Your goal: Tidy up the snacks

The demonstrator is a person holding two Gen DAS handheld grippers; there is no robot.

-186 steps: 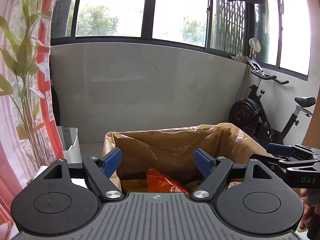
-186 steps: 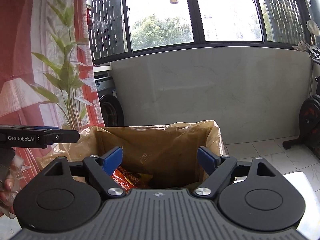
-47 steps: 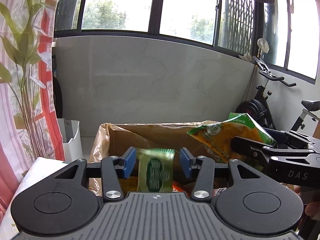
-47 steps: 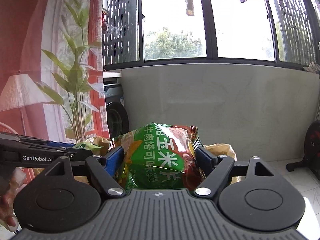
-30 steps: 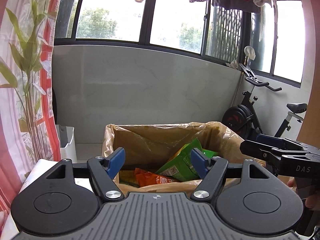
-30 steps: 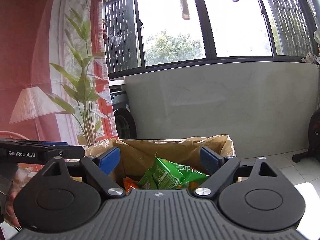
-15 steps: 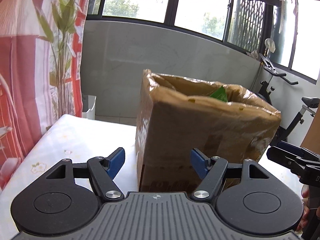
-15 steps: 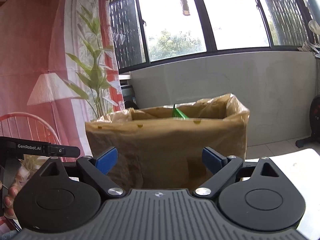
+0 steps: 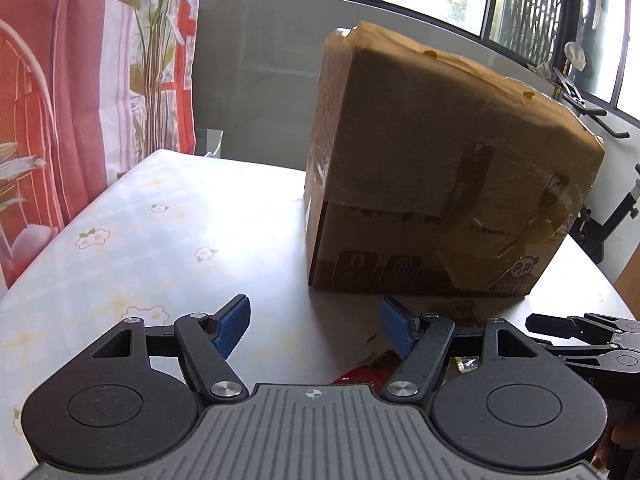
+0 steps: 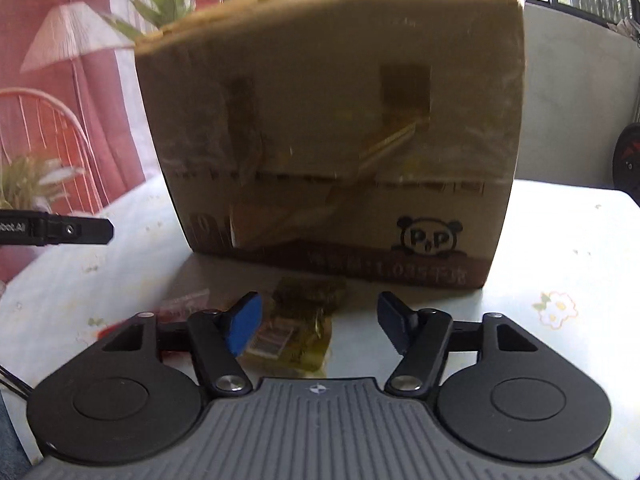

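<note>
1. The box (image 10: 332,128) stands upright on the table (image 9: 152,240), seen from its side; a second ago both cameras looked down into its open top at green and orange snack bags, which are hidden now.
2. A yellow-green snack packet (image 10: 296,328) lies flat on the table just in front of the box, between the fingers of the right gripper (image 10: 318,326) and nearer the left pad; it was not in view half a second ago.
3. A red packet (image 9: 368,372) lies beside it, partly hidden behind the left gripper (image 9: 316,330) in the left view and blurred in the right view.
4. The right gripper's jaws have just been closing; they stand apart, and the pads do not press on the packet.
5. The left gripper is spread with only bare table between its pads, its gap as wide as a second ago.
6. Both grippers sit lower than before, pointing down at the table.
7. Writing: a panda logo with "PP" on the box's lower right, above a blurred line of print that I cannot read; "bot.AI" on the left gripper's finger at the right view's edge.
</note>
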